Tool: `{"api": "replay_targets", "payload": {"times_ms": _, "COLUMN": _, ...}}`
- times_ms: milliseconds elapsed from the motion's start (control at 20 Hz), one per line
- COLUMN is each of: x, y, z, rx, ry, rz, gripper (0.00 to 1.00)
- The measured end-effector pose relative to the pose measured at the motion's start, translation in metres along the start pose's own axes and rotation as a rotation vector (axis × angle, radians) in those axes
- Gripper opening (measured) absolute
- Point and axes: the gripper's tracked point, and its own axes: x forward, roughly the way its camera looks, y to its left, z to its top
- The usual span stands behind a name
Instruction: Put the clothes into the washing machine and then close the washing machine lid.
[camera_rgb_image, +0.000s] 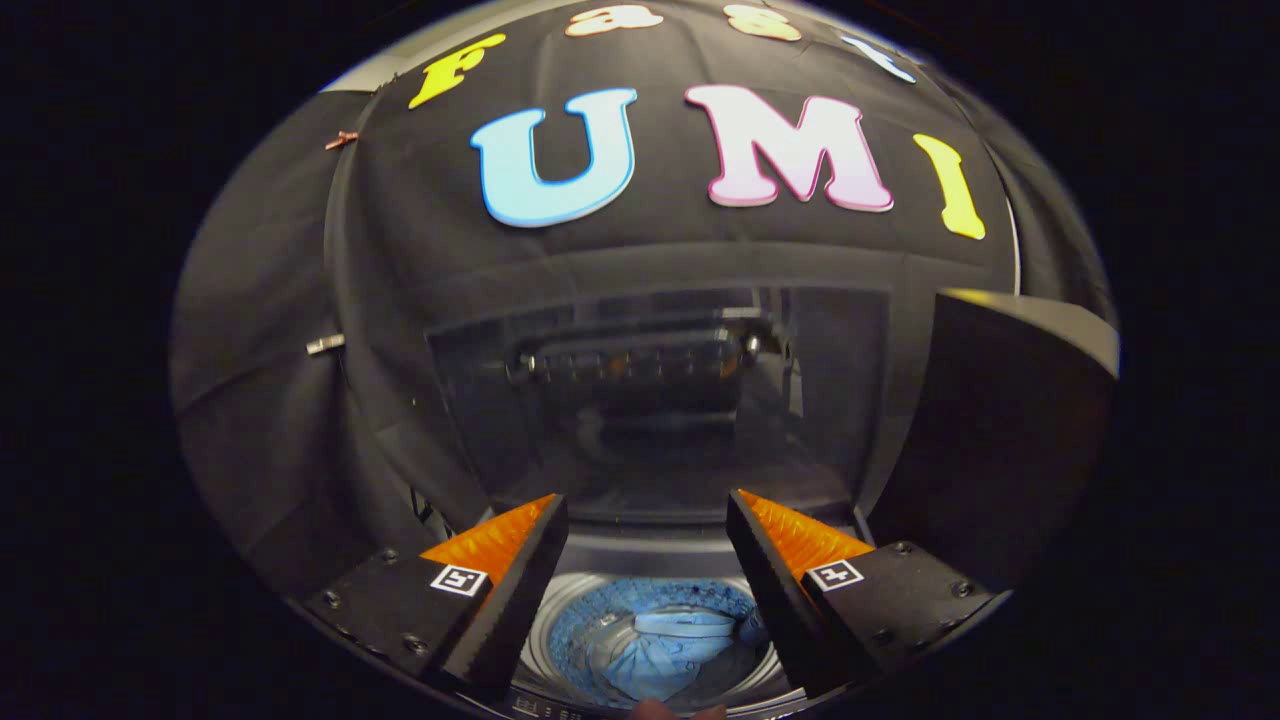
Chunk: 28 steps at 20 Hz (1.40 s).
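**Gripper hangs open over the loaded drum**

Gripper view: the gripper (647, 520) hovers above the washing machine (640, 555), its two fingers spread wide apart and nothing caught between them. Straight down through the gap between the fingers sits the round drum (575, 625), metal-walled with a blue speckled floor. And there are the clothes (665, 650), a pale blue bundle, crumpled and lying at the bottom of the drum, below the fingers and clear of both of them. No contact at all between the pads and the fabric.

Ahead of the fingertips and rising beyond them stands the washing machine lid (660, 400), up and open, a dark glossy window in a grey frame that throws back dim reflections. It leans back toward the black cloth wall (400, 250) behind it. To the right of the right finger, and further out, a dark boxy block (1000, 440) with a lighter top edge stands beside the lid; what it is cannot be told. Off to the left of the left finger, a small metal clip (325, 345) sits on the cloth, with a second small one higher up
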Motion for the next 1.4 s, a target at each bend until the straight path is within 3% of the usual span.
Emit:
{"api": "replay_targets", "payload": {"times_ms": 100, "x": -0.003, "y": -0.002, "z": 0.036, "rx": -0.016, "ry": -0.068, "rz": -0.016, "gripper": 1.00}}
{"api": "replay_targets", "payload": {"times_ms": 300, "x": 0.007, "y": 0.011, "z": 0.096, "rx": 0.002, "ry": -0.067, "rz": 0.009, "gripper": 0.99}}
{"api": "replay_targets", "payload": {"times_ms": 600, "x": 0.064, "y": 0.015, "z": 0.145, "rx": 0.049, "ry": -0.091, "rz": 0.000, "gripper": 1.00}}
{"api": "replay_targets", "payload": {"times_ms": 750, "x": 0.099, "y": 0.015, "z": 0.145, "rx": 0.042, "ry": -0.081, "rz": -0.026, "gripper": 0.99}}
{"api": "replay_targets", "payload": {"times_ms": 900, "x": 0.122, "y": 0.014, "z": 0.111, "rx": 0.017, "ry": 0.013, "rz": -0.041, "gripper": 0.99}}
{"api": "replay_targets", "payload": {"times_ms": 1000, "x": 0.127, "y": 0.010, "z": 0.109, "rx": -0.076, "ry": -0.050, "rz": -0.057, "gripper": 0.99}}
{"api": "replay_targets", "payload": {"times_ms": 1400, "x": 0.113, "y": 0.015, "z": 0.120, "rx": -0.086, "ry": -0.246, "rz": -0.009, "gripper": 1.00}}
